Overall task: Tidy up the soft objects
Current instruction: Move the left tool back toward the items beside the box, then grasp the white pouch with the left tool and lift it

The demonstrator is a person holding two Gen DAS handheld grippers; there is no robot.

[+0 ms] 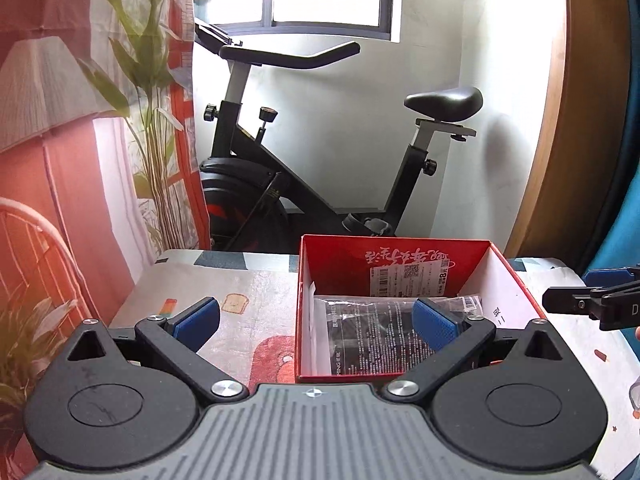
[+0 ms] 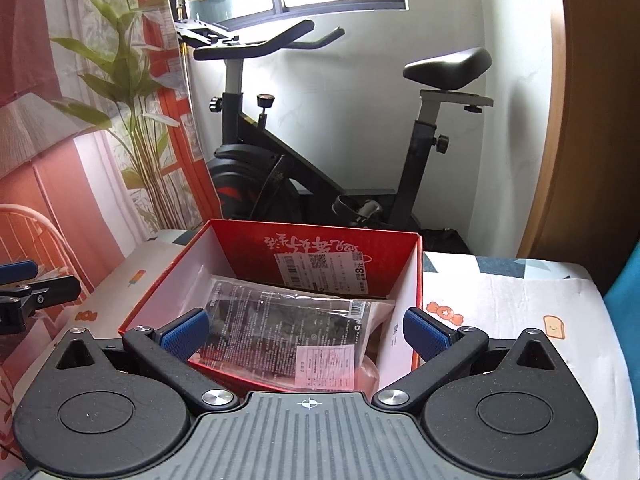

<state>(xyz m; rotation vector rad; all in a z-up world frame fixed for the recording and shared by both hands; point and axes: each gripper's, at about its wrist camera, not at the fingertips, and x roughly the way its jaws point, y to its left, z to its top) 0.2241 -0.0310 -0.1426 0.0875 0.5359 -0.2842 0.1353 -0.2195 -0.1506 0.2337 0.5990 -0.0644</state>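
Observation:
A red cardboard box (image 1: 520, 280) with a white inside stands on the table; it also shows in the right wrist view (image 2: 160, 276). Inside lies a clear plastic packet (image 1: 372, 336) with dark soft contents, seen in the right wrist view (image 2: 288, 332) on top of other packets. My left gripper (image 1: 316, 322) is open and empty, just in front of the box's near left corner. My right gripper (image 2: 306, 334) is open and empty, above the box's near edge. The right gripper's tip shows in the left wrist view (image 1: 592, 304); the left gripper's tip shows in the right wrist view (image 2: 32, 292).
The table wears a patterned cloth (image 1: 248, 304), also seen right of the box (image 2: 500, 312). An exercise bike (image 1: 304, 168) stands behind the table under a window. A printed curtain (image 1: 100, 120) hangs at left; a wooden panel (image 1: 576, 120) stands at right.

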